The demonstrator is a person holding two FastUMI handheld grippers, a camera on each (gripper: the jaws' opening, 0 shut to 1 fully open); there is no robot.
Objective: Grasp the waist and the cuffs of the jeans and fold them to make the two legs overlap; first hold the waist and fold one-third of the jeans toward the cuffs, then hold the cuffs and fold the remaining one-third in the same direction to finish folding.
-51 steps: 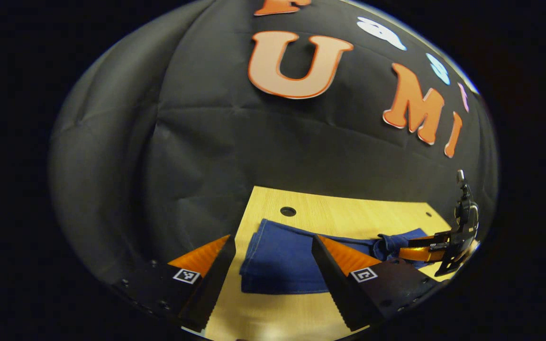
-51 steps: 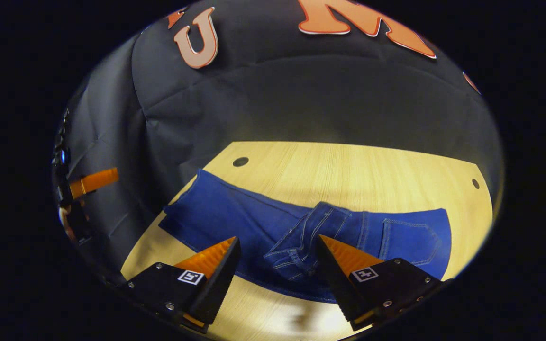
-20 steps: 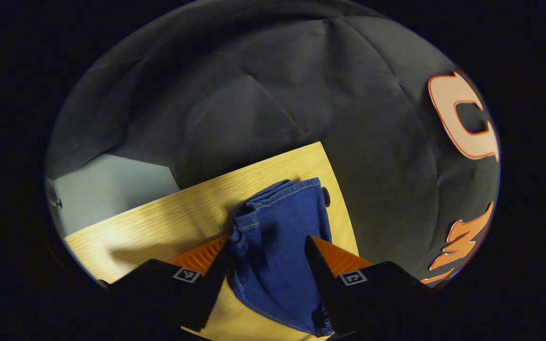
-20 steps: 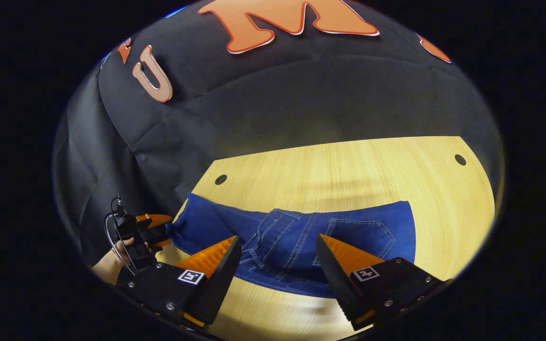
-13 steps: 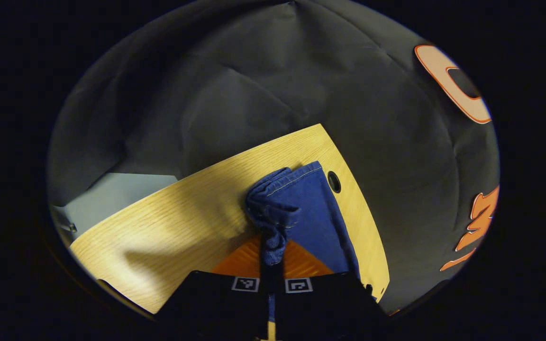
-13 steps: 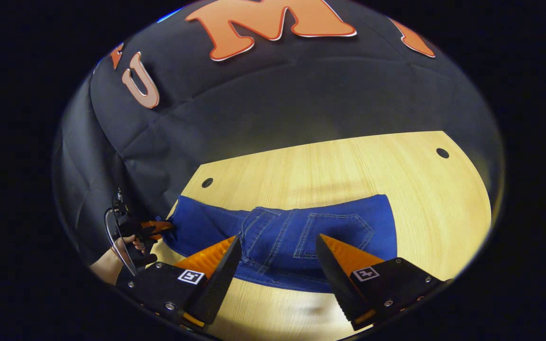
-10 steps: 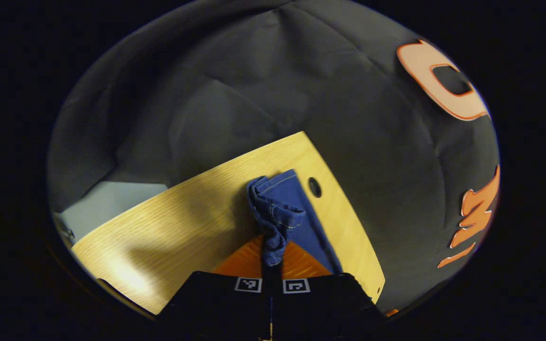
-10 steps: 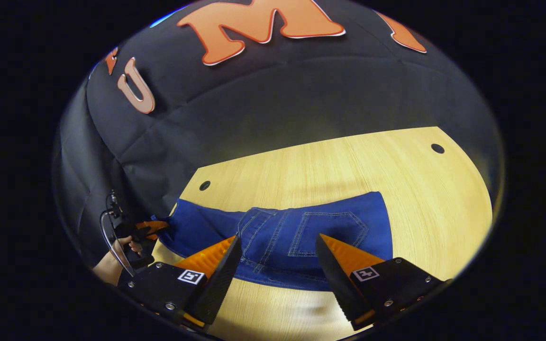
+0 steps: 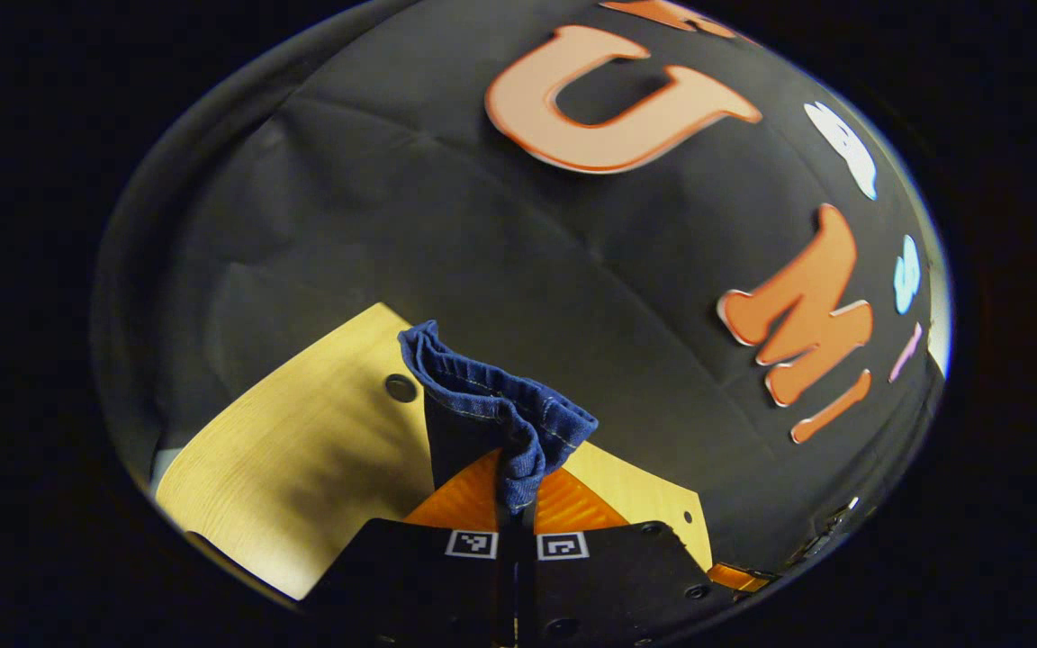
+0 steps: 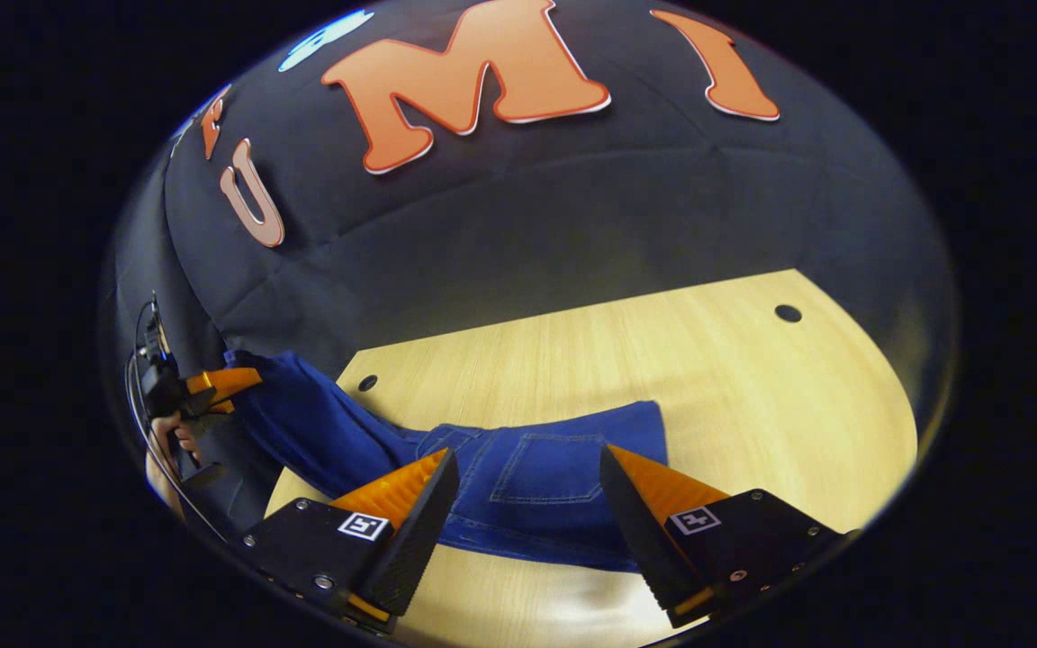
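Pinching cuffs (image 9: 505, 409) between pressed-together fingers, left gripper (image 9: 517, 504) holds them raised off table (image 10: 662, 360). Right gripper (image 10: 527, 490) fingers spread, jeans (image 10: 536, 486) flat beyond tips. Denim judged soft, heavy, floppy; grip cuff hem through all layers.

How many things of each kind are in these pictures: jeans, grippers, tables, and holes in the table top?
Jeans: 1
Grippers: 2, left gripper and right gripper
Table: 1
Holes in the table top: 2
Total: 6
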